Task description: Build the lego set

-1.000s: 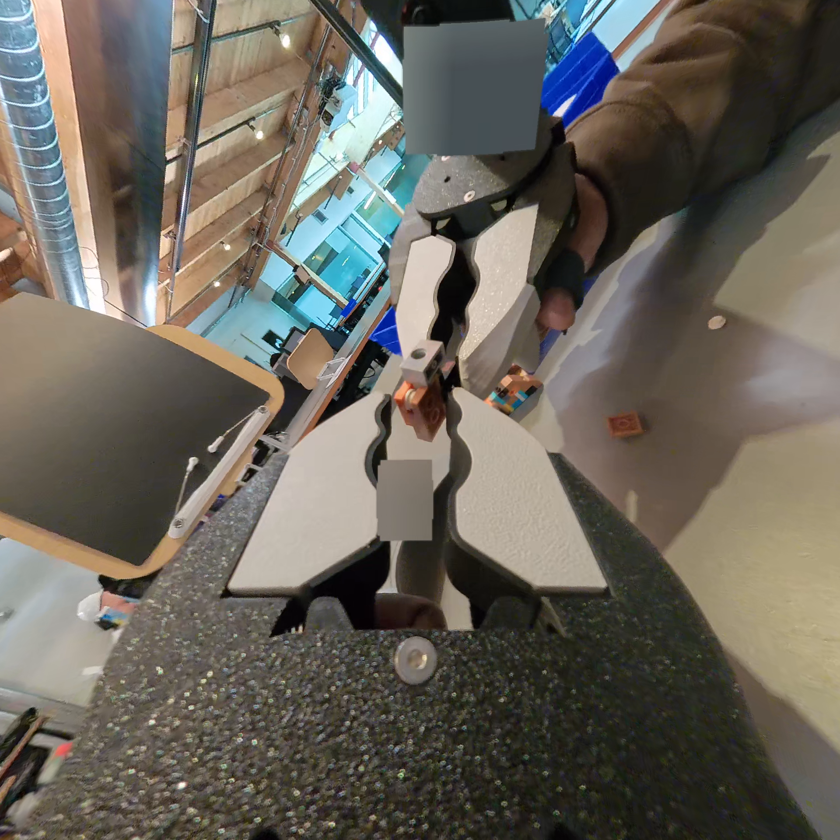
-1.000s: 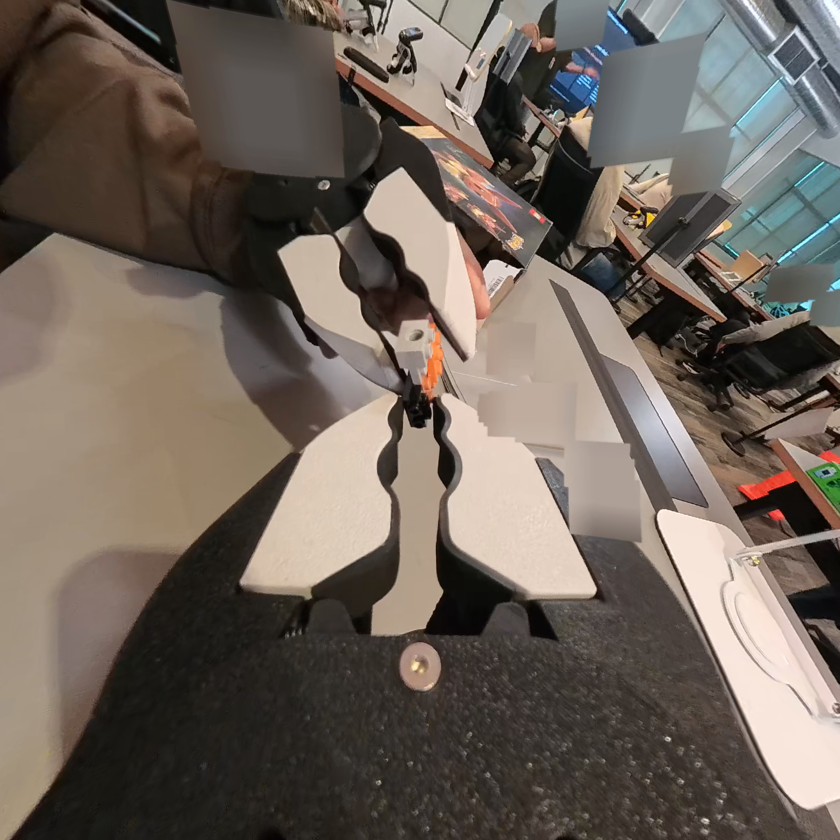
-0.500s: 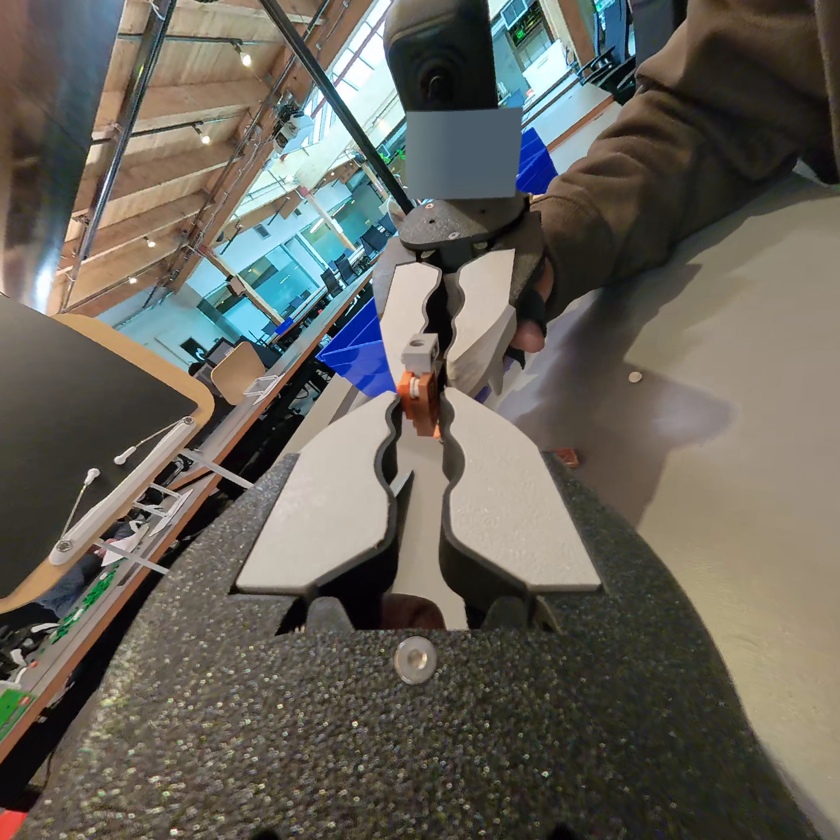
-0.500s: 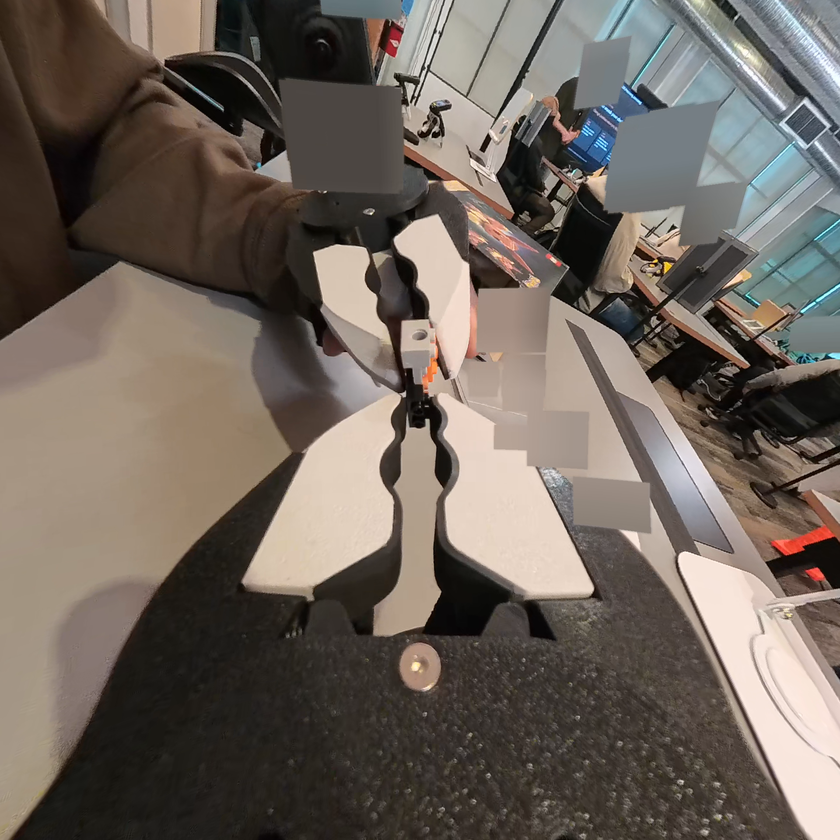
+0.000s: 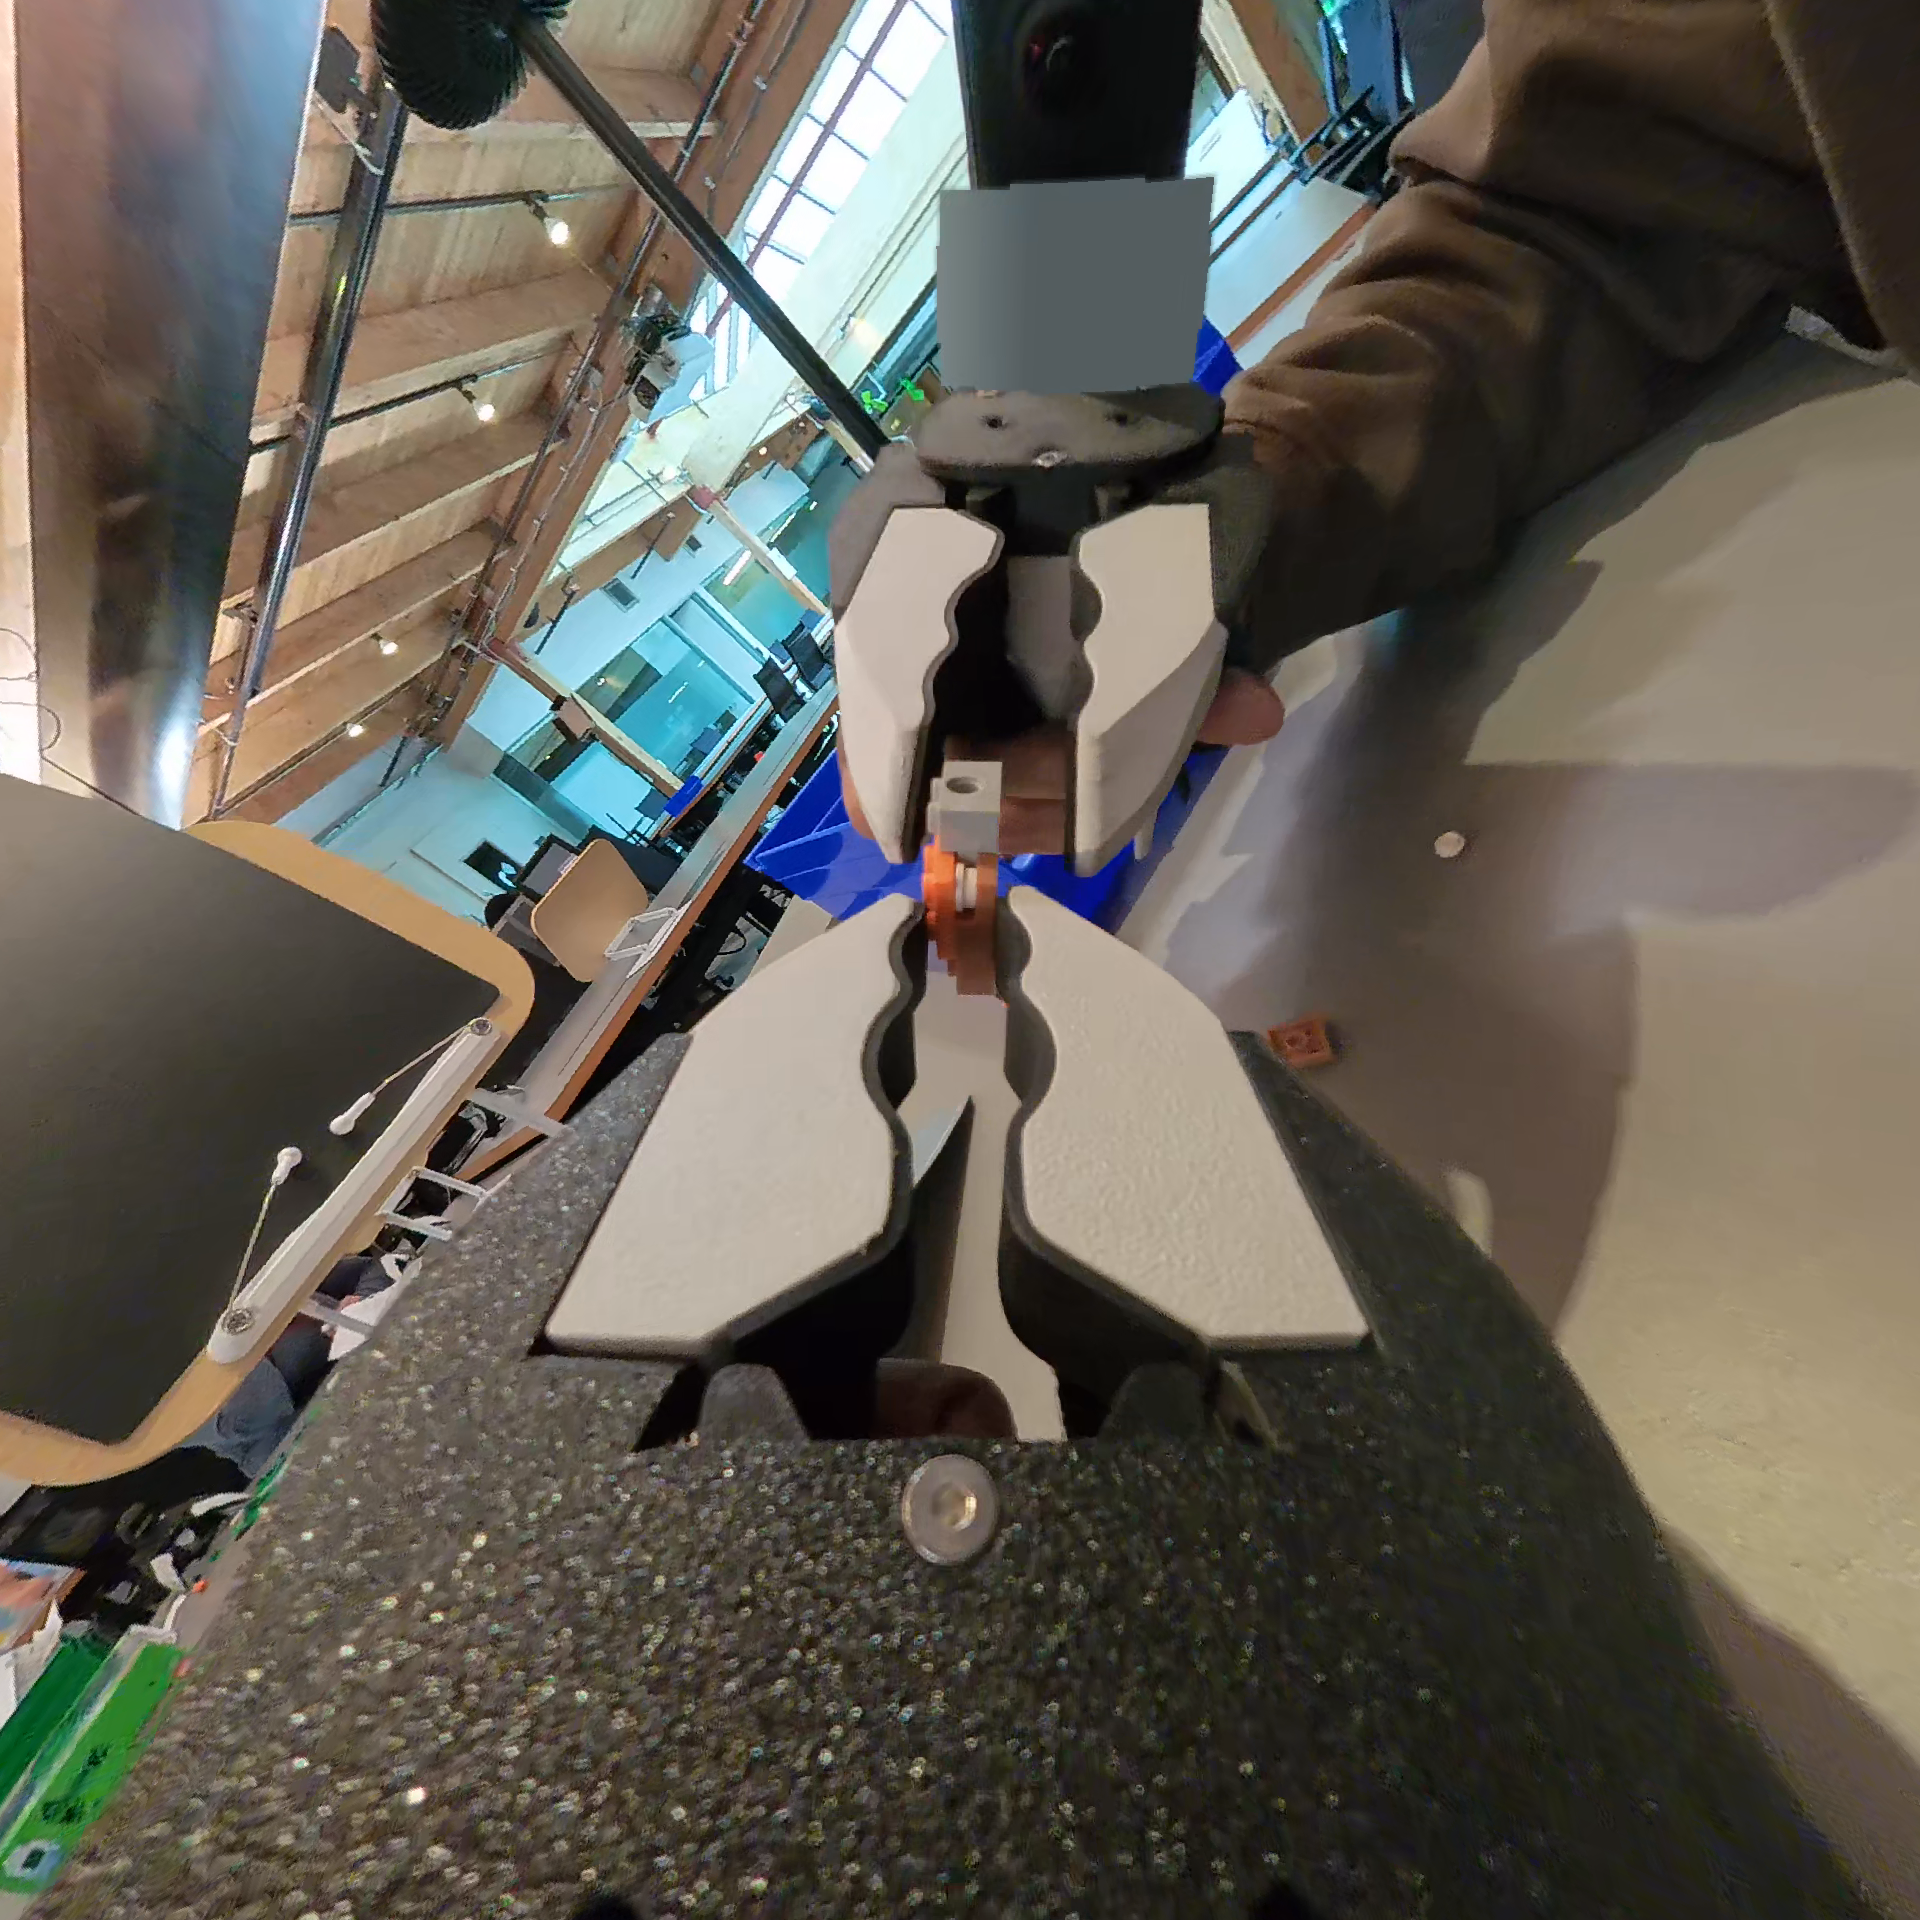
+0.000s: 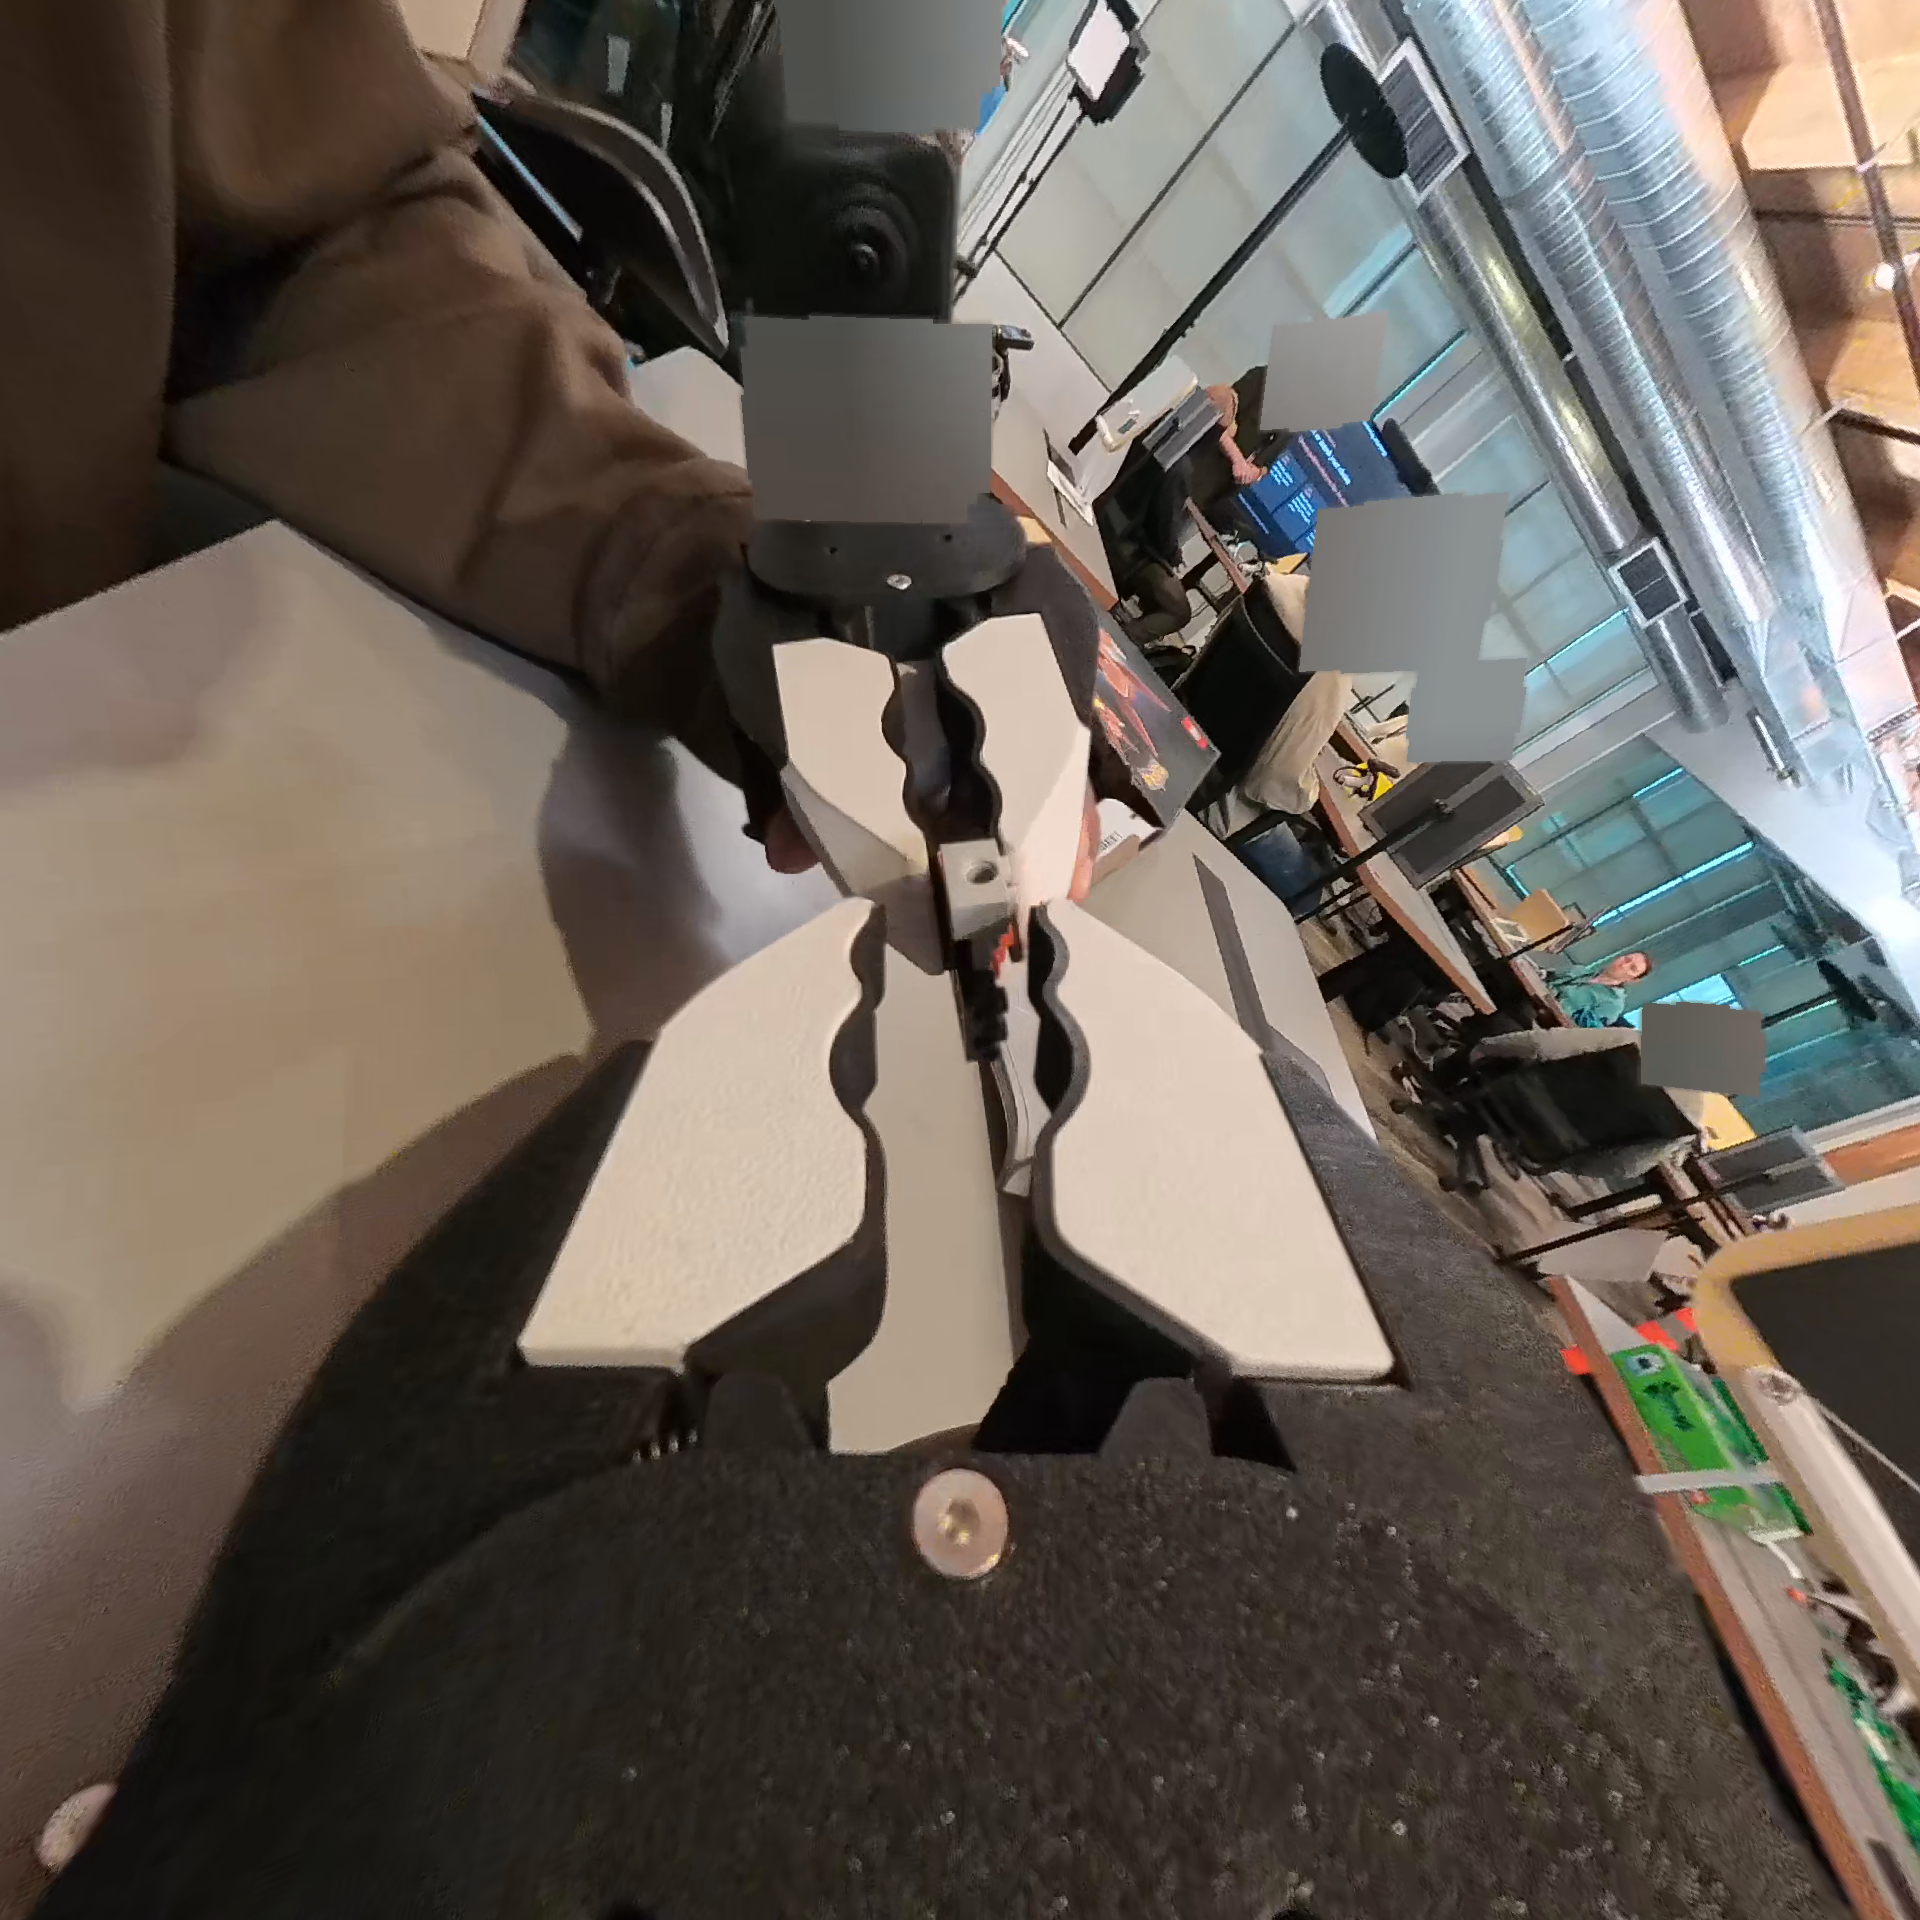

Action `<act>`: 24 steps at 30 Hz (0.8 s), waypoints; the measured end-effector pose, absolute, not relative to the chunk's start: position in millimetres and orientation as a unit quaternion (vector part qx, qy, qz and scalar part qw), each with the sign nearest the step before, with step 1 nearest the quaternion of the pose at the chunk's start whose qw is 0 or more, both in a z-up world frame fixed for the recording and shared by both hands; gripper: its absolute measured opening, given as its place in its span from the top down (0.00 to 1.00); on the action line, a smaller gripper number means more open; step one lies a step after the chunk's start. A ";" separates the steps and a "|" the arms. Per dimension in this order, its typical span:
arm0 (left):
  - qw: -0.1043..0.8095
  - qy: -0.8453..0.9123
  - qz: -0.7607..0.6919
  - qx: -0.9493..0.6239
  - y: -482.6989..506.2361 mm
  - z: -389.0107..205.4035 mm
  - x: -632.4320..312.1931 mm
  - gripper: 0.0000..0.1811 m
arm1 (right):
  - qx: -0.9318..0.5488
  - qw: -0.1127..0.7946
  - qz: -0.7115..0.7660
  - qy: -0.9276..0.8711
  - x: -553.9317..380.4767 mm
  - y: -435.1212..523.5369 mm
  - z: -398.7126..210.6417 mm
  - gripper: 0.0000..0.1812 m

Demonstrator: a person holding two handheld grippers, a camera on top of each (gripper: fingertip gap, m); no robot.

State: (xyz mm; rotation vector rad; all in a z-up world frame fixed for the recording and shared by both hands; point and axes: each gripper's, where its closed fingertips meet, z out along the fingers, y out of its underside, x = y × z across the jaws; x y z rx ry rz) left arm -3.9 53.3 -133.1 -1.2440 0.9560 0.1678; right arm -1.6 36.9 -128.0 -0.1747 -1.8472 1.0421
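My left gripper (image 5: 961, 914) is shut on a small orange-brown lego assembly (image 5: 964, 940) held above the grey table (image 5: 1714, 987). A light grey brick (image 5: 966, 816) with a round hole sits on the assembly's far end. My right gripper (image 6: 956, 920) faces the left one tip to tip. Its fingers (image 6: 1132, 1143) stand apart on either side of the grey brick (image 6: 971, 888) and a black piece (image 6: 984, 1013). In the left wrist view the right gripper (image 5: 997, 831) shows open, one finger beside the grey brick. The left gripper also shows in the right wrist view (image 6: 966, 862).
A loose brown plate (image 5: 1299, 1042) and a small round stud (image 5: 1447, 845) lie on the table. A blue bin (image 5: 810, 852) stands beyond the table edge. A lego box (image 6: 1153, 727) lies behind the left gripper. A black-topped board (image 5: 156, 1091) is at the left. Less than 4 cm separates the two grippers' tips.
My right gripper has opened; it was shut on the black and grey end of the assembly. Both grippers have tilted and the views have swung. The left gripper keeps its hold.
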 end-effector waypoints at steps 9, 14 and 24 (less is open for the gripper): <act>0.683 0.448 0.079 -0.572 52.7 -138.9 0.8 0.93 | -0.061 0.491 0.416 -0.763 -1.5 35.3 -133.4 0.90; 0.677 0.444 0.062 -0.583 52.0 -139.5 1.5 0.93 | -0.068 0.478 0.432 -0.762 -1.5 34.9 -133.5 0.91; 0.678 0.443 0.056 -0.584 52.4 -139.4 3.9 0.93 | -0.072 0.468 0.440 -0.763 0.1 35.9 -132.0 0.93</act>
